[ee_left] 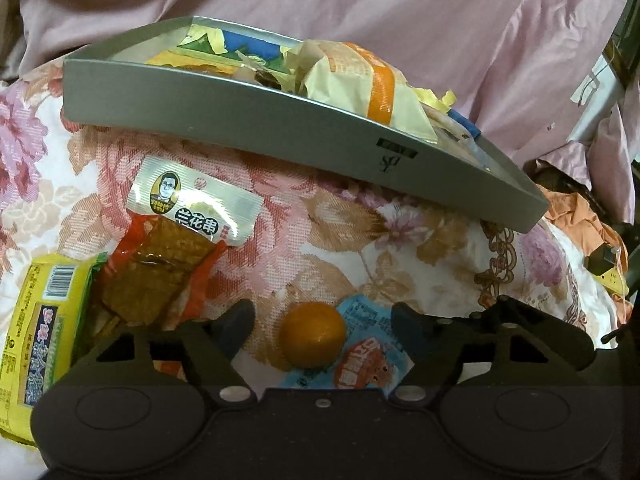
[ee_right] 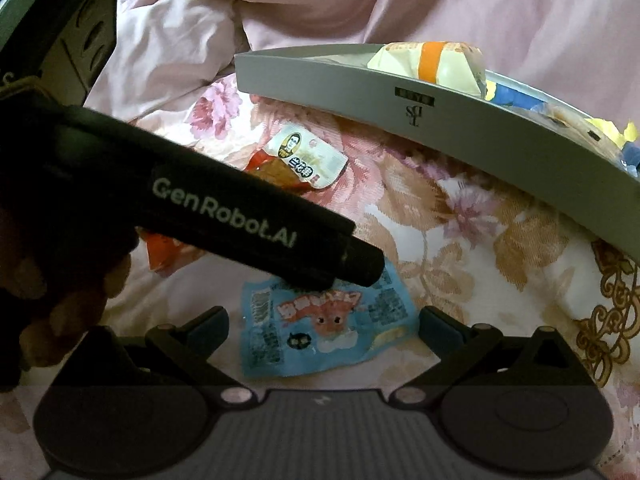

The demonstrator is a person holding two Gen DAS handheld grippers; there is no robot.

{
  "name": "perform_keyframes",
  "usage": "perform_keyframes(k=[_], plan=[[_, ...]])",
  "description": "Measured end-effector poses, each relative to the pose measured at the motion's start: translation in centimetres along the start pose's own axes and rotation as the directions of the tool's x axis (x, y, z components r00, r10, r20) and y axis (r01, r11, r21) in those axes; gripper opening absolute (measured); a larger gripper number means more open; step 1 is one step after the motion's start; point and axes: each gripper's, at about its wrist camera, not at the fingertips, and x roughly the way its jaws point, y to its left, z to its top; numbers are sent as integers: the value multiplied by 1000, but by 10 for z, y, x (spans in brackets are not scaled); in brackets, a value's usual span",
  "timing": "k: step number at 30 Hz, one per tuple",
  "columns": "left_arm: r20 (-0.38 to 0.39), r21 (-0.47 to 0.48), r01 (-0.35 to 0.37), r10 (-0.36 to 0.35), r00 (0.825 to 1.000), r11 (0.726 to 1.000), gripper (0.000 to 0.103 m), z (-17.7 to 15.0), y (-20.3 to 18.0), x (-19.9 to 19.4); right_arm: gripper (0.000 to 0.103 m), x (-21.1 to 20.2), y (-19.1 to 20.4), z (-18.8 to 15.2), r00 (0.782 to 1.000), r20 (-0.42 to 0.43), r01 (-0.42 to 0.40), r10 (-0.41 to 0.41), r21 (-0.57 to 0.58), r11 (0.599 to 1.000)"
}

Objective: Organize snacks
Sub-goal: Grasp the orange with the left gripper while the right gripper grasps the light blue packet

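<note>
A small orange fruit lies on the floral bedspread between the fingers of my open left gripper, untouched by either pad. It rests against a blue snack packet. In the right wrist view that blue packet lies between the fingers of my open right gripper. The left gripper's black body crosses above it there and hides the fruit. A grey tray, also the grey tray, holds several packets, among them a cream and orange bag.
A silver-topped tofu snack pack and a yellow packet lie at the left on the floral bedspread. A pink sheet is bunched behind the tray. A hand grips the left tool.
</note>
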Motion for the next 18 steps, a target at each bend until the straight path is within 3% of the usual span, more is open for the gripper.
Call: perform_keyframes(k=[2,8,12,18], plan=[[-5,-4,-5,5,1000,1000,62,1,1,-1,102,2,0,0,1000,5,9,-9,-17,1000],[-24,15,-30,30,999,999,46,-3,1,-4,102,4,5,0,1000,25,15,-14,-54,998],[-29,51,-66,67,997,997,41,-5,-2,0,102,4,4,-3,999,40,10,-9,-36,999],[-2,14,-93,93,996,996,36,-8,-1,-1,97,2,6,-4,998,53,28,-28,-13,1000]])
